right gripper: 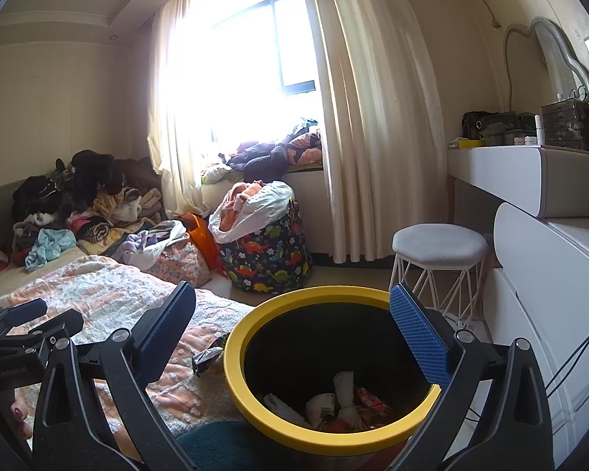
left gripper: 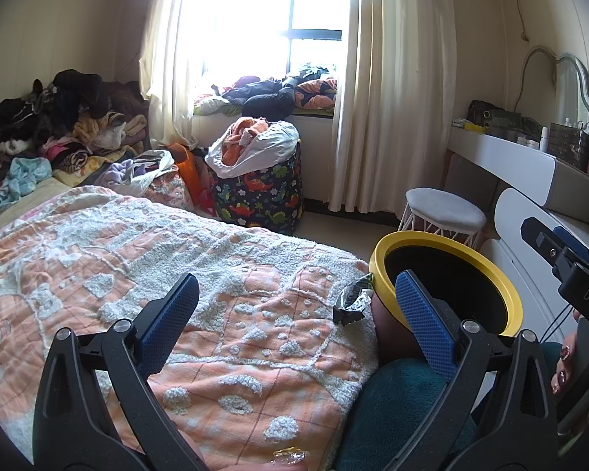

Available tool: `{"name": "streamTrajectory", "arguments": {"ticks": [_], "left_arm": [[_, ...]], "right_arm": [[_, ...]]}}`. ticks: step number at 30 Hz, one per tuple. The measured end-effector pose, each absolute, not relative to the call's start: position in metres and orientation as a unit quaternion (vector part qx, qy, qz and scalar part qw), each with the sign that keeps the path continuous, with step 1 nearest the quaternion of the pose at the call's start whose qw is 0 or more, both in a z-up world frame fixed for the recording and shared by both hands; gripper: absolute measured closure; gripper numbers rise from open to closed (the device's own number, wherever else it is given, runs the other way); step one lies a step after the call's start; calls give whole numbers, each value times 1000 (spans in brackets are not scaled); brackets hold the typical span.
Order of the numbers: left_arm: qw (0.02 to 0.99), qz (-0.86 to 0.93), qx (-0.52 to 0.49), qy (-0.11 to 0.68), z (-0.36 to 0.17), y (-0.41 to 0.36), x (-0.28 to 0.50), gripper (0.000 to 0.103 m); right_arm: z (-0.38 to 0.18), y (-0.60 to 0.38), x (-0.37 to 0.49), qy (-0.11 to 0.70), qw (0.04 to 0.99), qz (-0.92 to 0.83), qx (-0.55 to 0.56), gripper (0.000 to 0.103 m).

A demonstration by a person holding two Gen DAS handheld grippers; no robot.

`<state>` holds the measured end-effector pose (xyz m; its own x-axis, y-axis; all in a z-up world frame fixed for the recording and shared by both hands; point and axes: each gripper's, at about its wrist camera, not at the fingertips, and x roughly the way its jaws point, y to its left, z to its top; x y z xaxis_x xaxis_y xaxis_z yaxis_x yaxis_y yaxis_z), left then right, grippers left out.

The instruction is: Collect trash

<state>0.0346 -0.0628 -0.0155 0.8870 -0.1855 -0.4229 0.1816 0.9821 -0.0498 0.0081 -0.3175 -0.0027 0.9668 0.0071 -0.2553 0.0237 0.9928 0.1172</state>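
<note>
Left gripper: the left gripper (left gripper: 294, 322) hangs over the bedspread (left gripper: 137, 243), fingers spread wide, nothing between them.
Right gripper: the right gripper (right gripper: 294, 337) is released too, poised above the bin (right gripper: 239, 376) and holding nothing.
Trash left: a dark crumpled wrapper (left gripper: 351, 300) lies at the bed's edge, touching or just beside the bin's yellow rim, at about 1 o'clock from the left gripper. A clear scrap of plastic (left gripper: 288, 456) sits at 6 o'clock, partly cut off by the frame.
Bin contents: paper wads and red packets already lie at the bottom.
Risk, wrapper: it is thin and lies on fluffy cloth, so the pads will likely pinch bedspread along with it or slide off the foil.
Risk, bin: a reach from the bed side could nudge the rim and tip or shift the bin.
Risk, scrap: being transparent, it is easily overlooked.
Around: clothes pile (left gripper: 55, 125) at 10 o'clock, dinosaur-print bag (left gripper: 259, 192) at 12, stool (left gripper: 443, 208) at 1.
In the way: nothing lies between the gripper and the wrapper.
</note>
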Motion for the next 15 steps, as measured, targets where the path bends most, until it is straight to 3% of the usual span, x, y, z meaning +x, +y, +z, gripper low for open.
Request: {"name": "streamTrajectory", "arguments": {"ticks": [15], "left_arm": [[976,-79,-5,205,-13,-62,34,11]], "right_arm": [[3,-323,8,122,991,-8,62,7]]}}
